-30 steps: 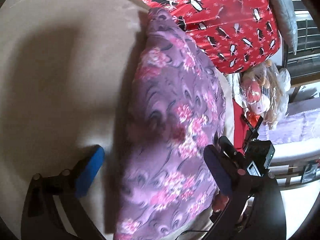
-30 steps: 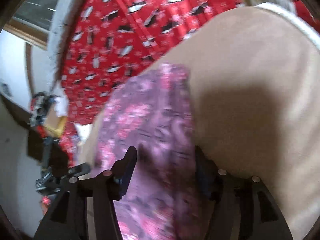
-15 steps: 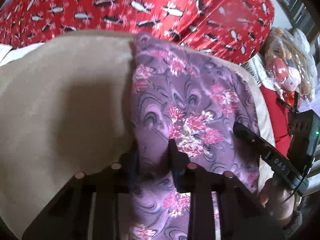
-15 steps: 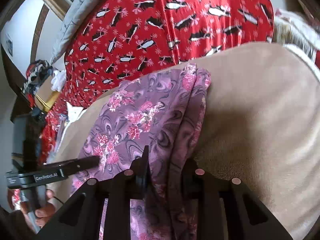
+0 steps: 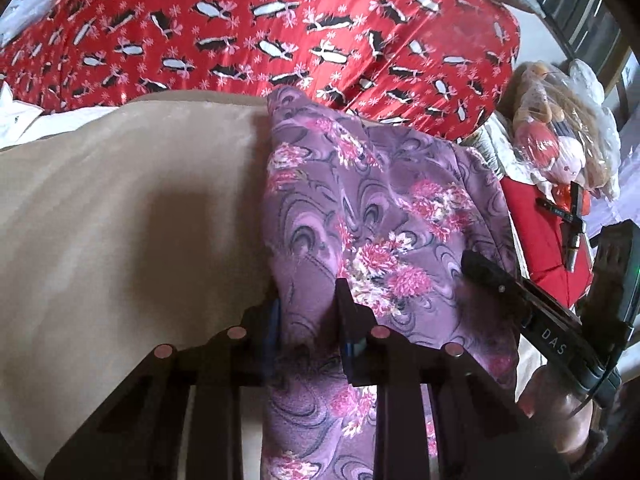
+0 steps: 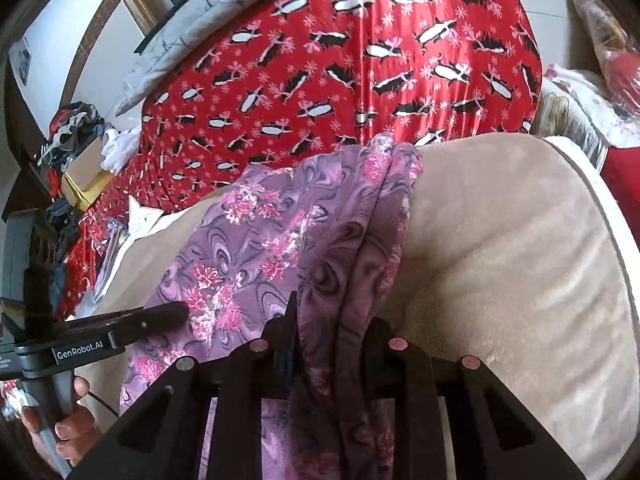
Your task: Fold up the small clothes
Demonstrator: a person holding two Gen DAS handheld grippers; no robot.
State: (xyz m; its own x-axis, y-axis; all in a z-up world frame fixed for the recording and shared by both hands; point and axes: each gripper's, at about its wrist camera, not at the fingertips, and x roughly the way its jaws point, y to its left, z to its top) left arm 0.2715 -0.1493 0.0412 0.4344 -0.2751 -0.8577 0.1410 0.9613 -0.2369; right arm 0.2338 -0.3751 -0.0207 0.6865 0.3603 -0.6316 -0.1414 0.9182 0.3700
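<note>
The purple floral garment lay lengthwise on the beige cushion, toward the side nearest the red penguin-print cover behind it, its far end reaching the cushion's back edge. Left of the garment the cushion was bare. The left gripper was clamped on the garment's near edge, cloth bunched between its dark fingers. Right of that, seen from the left wrist, the right gripper reached in over the same near end. From its own camera, the right gripper was likewise closed on a gathered ridge of the fabric, with the left gripper showing at the garment's left side, held by a hand. The garment looked already doubled along its length, layered edges visible at its right side beside the cushion. Judging from this, one lengthwise fold seemed done; with both near corners pinched, the crosswise fold toward the far end remained to be made.
</note>
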